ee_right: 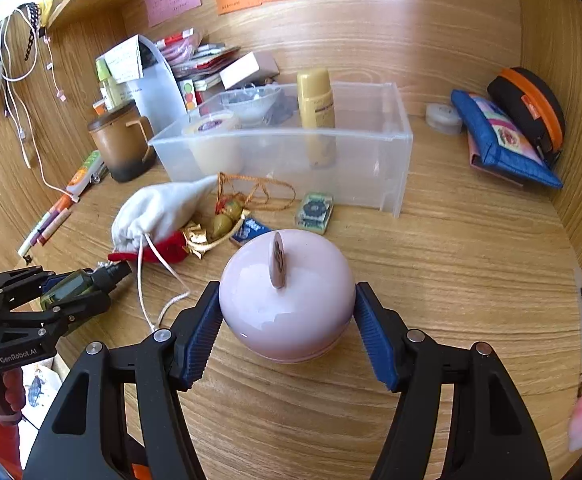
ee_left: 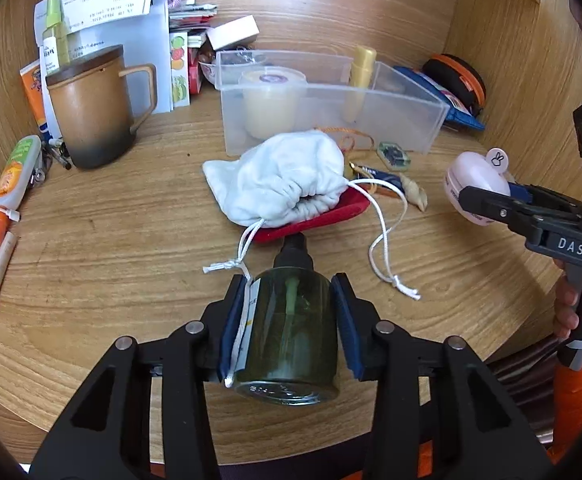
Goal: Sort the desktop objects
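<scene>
My left gripper (ee_left: 289, 280) is shut on a dark green glass bottle (ee_left: 291, 328) with a black pump cap. It holds the bottle low over the desk, cap pointing at a white drawstring pouch (ee_left: 287, 176) that lies on a red pouch (ee_left: 331, 216). My right gripper (ee_right: 287, 286) is shut on a round pale pink case (ee_right: 287, 300), its blue pads pressing both sides. In the left wrist view the pink case (ee_left: 475, 184) hangs off the desk at the right. A clear plastic box (ee_right: 371, 148) behind holds a cream jar (ee_right: 215, 140) and a yellow bottle (ee_right: 317, 116).
A brown mug (ee_left: 91, 108), tubes and pens line the left side. Small trinkets and a green chip case (ee_right: 315, 208) lie before the box. A blue pouch (ee_right: 499, 140) and a black-orange case (ee_right: 531, 108) rest by the right wall. Papers and boxes stack at the back.
</scene>
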The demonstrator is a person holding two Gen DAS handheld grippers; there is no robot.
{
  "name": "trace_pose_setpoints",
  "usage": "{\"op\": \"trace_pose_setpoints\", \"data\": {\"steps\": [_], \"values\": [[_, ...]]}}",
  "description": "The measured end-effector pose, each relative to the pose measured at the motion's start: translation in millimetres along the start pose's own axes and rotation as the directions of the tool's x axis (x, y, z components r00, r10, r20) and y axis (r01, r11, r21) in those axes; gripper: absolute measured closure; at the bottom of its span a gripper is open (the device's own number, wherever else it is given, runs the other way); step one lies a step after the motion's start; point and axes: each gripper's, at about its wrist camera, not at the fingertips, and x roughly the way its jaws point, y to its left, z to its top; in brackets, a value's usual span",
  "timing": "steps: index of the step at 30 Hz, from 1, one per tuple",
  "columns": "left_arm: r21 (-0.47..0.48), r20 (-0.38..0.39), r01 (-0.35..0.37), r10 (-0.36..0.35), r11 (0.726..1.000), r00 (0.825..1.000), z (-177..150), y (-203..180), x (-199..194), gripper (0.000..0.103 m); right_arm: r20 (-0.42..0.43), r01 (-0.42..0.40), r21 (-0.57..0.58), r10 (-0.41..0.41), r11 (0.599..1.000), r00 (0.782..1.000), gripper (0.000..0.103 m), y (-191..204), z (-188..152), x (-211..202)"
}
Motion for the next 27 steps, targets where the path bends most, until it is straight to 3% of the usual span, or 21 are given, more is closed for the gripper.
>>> {"op": "trace_pose_setpoints", "data": {"steps": [27], "values": [[0.031, 0.176, -0.010, 0.004, 0.999, 0.984, 62.7, -5.9, -41.8, 0.061, 0.055, 0.017, -0.037, -0.015, 0.999, 0.998, 0.042, -0.7, 21.1, -21.4]]}}
